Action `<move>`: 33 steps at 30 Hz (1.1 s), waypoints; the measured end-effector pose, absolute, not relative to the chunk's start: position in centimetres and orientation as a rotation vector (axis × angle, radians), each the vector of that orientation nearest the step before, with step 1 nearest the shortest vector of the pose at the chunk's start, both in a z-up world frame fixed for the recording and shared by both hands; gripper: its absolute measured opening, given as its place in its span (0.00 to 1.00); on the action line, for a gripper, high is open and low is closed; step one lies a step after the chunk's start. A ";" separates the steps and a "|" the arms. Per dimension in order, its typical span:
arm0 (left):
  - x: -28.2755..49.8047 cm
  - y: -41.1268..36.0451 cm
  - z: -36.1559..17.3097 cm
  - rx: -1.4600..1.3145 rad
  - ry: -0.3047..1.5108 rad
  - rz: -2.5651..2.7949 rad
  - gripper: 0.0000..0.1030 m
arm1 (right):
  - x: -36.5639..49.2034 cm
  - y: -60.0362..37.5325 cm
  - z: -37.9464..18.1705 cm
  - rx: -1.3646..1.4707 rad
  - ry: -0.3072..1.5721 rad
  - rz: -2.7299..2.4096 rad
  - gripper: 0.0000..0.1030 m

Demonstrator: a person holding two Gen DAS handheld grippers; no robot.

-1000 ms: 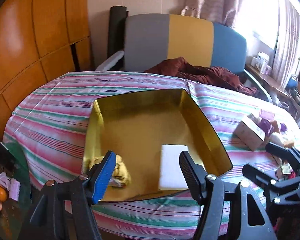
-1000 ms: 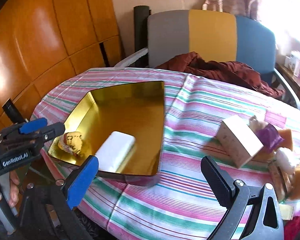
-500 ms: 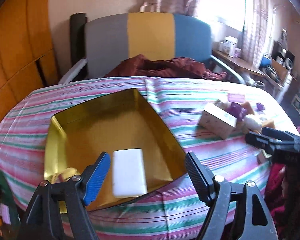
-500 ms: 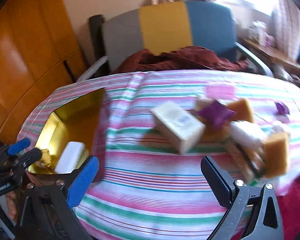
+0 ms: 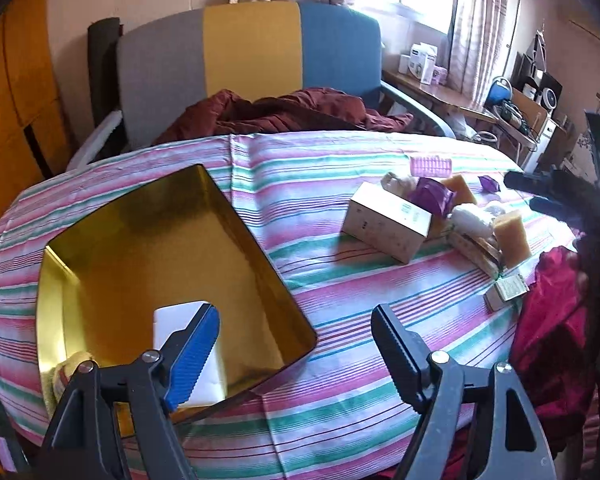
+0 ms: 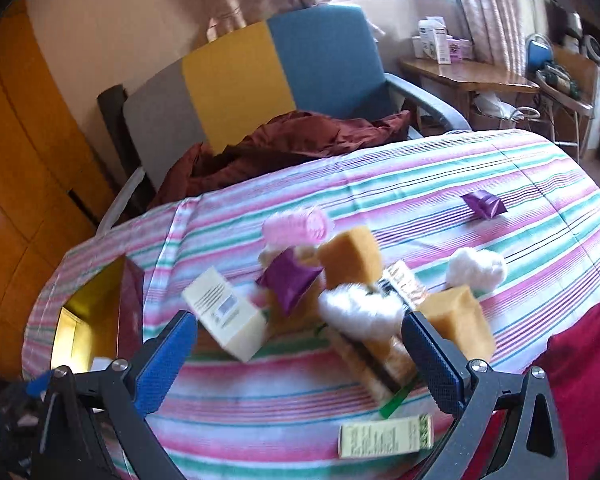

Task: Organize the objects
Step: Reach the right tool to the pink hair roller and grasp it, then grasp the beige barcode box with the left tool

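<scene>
Bare striped tablecloth [image 5: 324, 264] is seen between the gold tray [image 5: 260, 248] at nine o'clock and the cream carton [image 5: 388, 220] at two o'clock. Passage farther right is blocked by clustered sponges [image 6: 352, 258] and fluffy white pieces [image 6: 360, 312].

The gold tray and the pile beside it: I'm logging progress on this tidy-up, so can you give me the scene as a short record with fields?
surface: table with striped cloth
gold tray: on the table, holds a white bar and a yellowish item
pile still on cloth: cardboard box, purple packets, orange sponges, white fluffy pieces, pink roller
left gripper: open, empty, by the tray
right gripper: open, empty, over the pile
</scene>
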State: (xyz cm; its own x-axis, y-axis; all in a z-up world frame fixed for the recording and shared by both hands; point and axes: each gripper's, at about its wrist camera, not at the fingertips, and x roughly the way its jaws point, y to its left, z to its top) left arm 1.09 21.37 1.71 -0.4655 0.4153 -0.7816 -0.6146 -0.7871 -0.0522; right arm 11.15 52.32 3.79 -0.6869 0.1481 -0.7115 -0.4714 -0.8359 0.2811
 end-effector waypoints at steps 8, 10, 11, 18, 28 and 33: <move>1.4 23.5 1.8 -1.092 0.318 2.166 0.77 | 5.6 53.2 3.8 -1.066 0.442 2.581 1.00; 1.3 23.9 1.7 -1.103 0.296 2.138 0.77 | 3.7 53.5 3.4 -1.092 0.389 2.577 1.00; 1.2 24.1 1.7 -1.102 0.298 2.135 0.77 | 2.6 53.8 2.9 -1.116 0.369 2.579 1.00; 0.7 25.3 1.3 -1.124 0.307 2.116 0.77 | -1.9 55.5 -0.7 -1.278 0.354 2.581 0.99; -0.9 28.4 0.3 -1.171 0.319 2.071 0.77 | -1.1 59.8 -1.5 -1.170 0.680 2.587 0.59; -1.8 30.9 -0.5 -1.193 0.330 2.044 0.77 | -0.4 62.2 -1.7 -1.094 0.851 2.552 0.58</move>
